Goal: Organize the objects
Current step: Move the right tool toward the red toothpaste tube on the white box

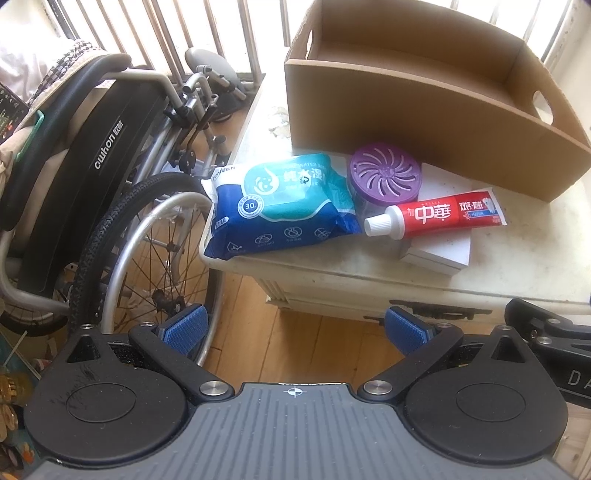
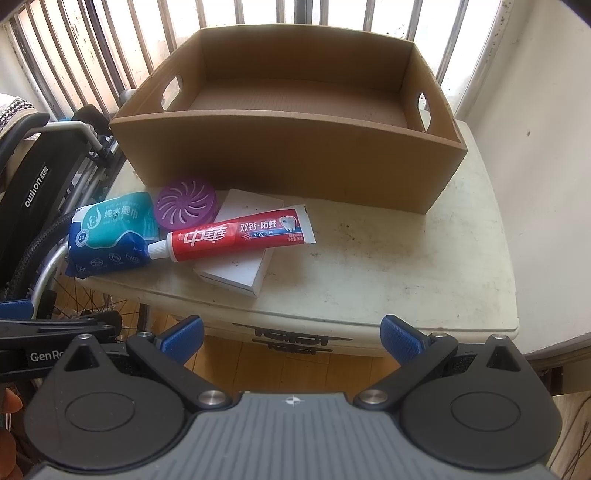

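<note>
Two hand-held grippers are seen here, both held back from the cream tabletop (image 2: 424, 236) and angled down at it. The left hand-held gripper (image 1: 295, 326) is spread wide with nothing between its blue pads (image 1: 186, 326), and the right hand-held gripper (image 2: 291, 334) is spread just as wide, also empty.

An open cardboard box (image 2: 288, 155) with cut-out handles is parked at the back of the tabletop, in front of the barred window (image 2: 258, 13). Nothing is seen on the part of its floor that's visible.

The stuff to be sorted is bunched up in front of the box, toward the left edge. A blue wipes pack (image 2: 110, 236) is laid flat right at the corner, slightly over the edge. A purple air freshener (image 2: 184, 205) is tucked just beside it, close to the box wall. A flat white box (image 2: 240, 266) is set next to that, and a red toothpaste tube (image 2: 236, 236) is laid across it, white cap pointing at the wipes.

A folded wheelchair (image 1: 92, 184) is parked on the wood floor (image 1: 236, 302) just left of the tabletop.
</note>
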Demonstrator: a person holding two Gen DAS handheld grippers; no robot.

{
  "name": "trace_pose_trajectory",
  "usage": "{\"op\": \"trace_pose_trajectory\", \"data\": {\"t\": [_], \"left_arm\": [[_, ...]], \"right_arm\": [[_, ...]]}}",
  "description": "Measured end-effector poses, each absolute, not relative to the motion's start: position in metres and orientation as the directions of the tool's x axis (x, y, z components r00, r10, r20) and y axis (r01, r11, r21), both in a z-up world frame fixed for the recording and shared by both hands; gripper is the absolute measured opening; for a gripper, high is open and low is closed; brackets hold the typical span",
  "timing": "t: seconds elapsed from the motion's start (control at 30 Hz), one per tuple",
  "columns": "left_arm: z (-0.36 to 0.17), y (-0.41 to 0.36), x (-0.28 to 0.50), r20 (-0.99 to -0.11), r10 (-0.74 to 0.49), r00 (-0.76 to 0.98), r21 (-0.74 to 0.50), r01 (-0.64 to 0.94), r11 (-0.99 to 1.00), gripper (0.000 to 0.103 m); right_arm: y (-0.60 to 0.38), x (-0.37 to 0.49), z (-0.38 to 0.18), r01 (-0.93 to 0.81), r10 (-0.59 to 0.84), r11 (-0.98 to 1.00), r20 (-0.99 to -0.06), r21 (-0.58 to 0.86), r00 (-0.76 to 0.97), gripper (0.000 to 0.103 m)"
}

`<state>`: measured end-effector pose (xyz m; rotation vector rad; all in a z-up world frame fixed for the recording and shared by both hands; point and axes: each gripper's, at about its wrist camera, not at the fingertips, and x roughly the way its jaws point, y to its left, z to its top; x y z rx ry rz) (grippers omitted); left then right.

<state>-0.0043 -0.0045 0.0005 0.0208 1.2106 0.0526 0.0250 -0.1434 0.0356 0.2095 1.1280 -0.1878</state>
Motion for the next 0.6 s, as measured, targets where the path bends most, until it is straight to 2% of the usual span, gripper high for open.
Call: {"op": "trace_pose_trajectory", "data": {"t": [0.6], "left_arm": [[0.003, -0.007, -0.003, -0.925, 0.057, 0.375, 0.05, -0.028, 0.998, 0.102]], "right_arm": [[-0.156, 0.028, 0.038, 0.273, -0.031, 0.957, -0.893, 0.103, 0.448, 0.103]]}}
